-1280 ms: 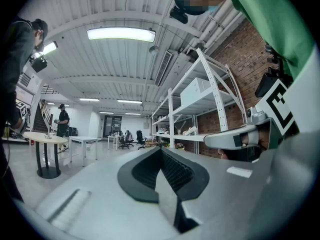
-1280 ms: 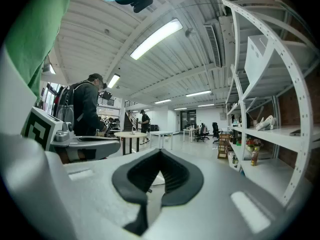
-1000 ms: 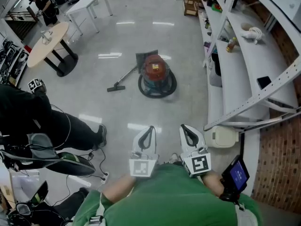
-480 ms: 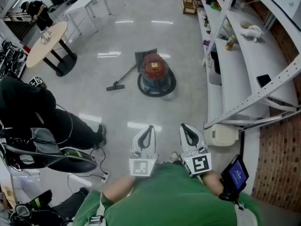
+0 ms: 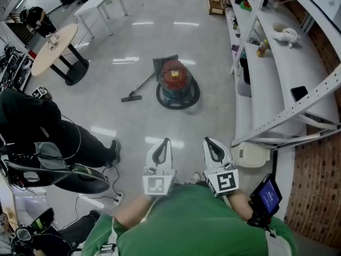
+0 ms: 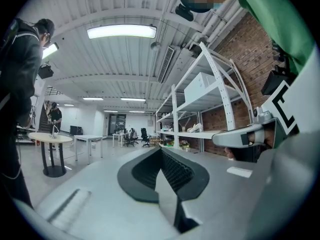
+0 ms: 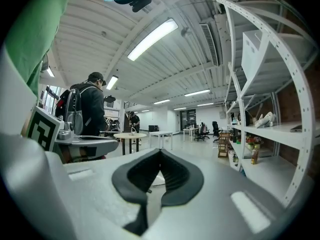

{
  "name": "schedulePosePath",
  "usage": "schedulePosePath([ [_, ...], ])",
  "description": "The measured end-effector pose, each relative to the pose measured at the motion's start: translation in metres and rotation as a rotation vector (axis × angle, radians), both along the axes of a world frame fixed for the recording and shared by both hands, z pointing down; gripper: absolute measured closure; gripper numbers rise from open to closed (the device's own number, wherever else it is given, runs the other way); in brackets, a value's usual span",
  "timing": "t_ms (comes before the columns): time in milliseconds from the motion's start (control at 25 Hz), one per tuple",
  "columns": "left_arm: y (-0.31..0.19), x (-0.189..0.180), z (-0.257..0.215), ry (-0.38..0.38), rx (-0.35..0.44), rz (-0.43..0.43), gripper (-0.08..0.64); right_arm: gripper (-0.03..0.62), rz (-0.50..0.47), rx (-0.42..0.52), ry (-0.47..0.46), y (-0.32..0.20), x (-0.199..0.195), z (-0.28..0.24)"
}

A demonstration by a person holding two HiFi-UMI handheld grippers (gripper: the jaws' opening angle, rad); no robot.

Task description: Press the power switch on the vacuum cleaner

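The vacuum cleaner [image 5: 177,84], a red-topped canister, is seen on the floor [image 5: 133,121], well ahead of both sets of fingers. The left gripper [image 5: 163,143] and right gripper [image 5: 209,143] are shown with fingers closed together, empty. The canister is judged rigid, heavy and perhaps prone to rolling. Its switch cannot be made out and is best pressed straight down.

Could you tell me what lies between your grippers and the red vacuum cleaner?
Head view: only bare glossy grey floor between the left gripper, right gripper and red vacuum cleaner.

Left gripper [image 5: 163,142] and right gripper [image 5: 208,141] — side by side, jaws together, empty.
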State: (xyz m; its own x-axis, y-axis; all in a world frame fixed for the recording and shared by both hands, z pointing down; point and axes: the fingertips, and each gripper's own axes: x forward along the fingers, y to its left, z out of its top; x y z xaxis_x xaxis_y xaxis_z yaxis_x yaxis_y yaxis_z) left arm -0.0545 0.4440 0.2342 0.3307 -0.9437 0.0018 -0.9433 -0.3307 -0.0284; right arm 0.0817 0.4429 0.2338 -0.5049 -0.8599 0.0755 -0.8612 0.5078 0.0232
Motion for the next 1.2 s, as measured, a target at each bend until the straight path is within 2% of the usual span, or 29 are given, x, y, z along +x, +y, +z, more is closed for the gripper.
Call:
schedulePosePath([
  [320, -0.026, 0.011, -0.007, -0.026, 0.002, -0.094, 0.554, 0.591, -0.029, -0.003, 0.0, -0.033, 0.023, -0.005],
  [560, -0.05, 0.012, -0.002, -0.054, 0.009, -0.12, 0.554, 0.591, -0.052, -0.024, 0.001, -0.06, 0.029, 0.007],
  [920, -0.118, -0.01, 0.006, -0.046, 0.004, -0.103, 0.554, 0.591, -0.038, -0.036, 0.019, -0.126, 0.006, 0.017],
  [1200, -0.196, -0.05, 0.009, -0.018, -0.009, -0.074, 0.554, 0.591, 0.0, -0.058, 0.049, -0.197, -0.033, 0.018],
])
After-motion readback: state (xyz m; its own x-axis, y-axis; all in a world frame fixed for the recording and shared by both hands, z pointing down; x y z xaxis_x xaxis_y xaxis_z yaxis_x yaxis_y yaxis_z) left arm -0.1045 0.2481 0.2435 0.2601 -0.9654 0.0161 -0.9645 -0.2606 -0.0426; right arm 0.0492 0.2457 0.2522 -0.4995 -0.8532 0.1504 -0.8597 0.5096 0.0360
